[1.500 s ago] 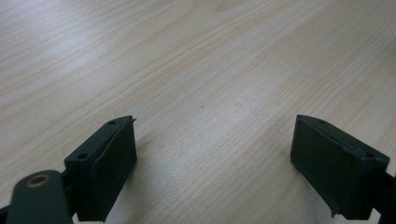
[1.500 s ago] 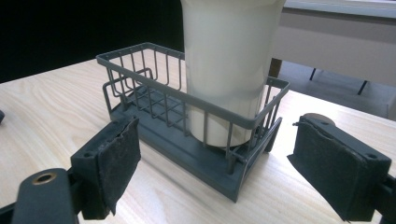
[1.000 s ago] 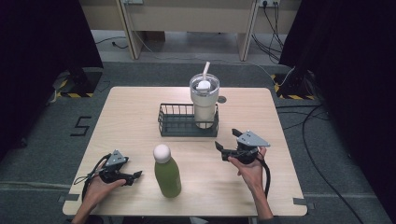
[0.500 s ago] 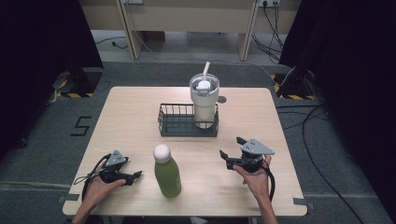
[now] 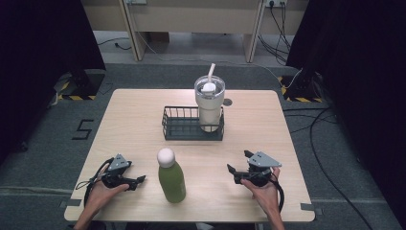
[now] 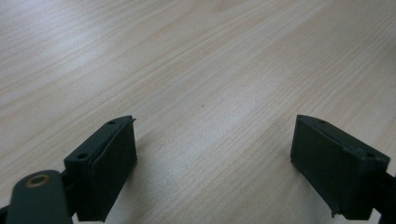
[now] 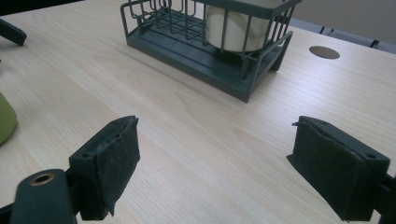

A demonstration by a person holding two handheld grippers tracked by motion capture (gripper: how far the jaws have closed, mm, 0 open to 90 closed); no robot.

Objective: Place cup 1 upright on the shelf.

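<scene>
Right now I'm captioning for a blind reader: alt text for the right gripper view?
Two open black jaws of the right gripper frame bare wooden table; beyond stands a dark wire basket holding a cream tumbler.

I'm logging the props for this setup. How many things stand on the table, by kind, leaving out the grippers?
Green bottle with white cap: 1
Cream tumbler with lid and straw: 1
Dark wire basket: 1
Total: 3

Green bottle (image 5: 171, 176) upright between both tongs, left (image 5: 139, 180) and right (image 5: 238, 163); tumbler (image 5: 209, 103) standing in wire basket (image 5: 179, 129) mid-worktop (image 5: 129, 120).
</scene>
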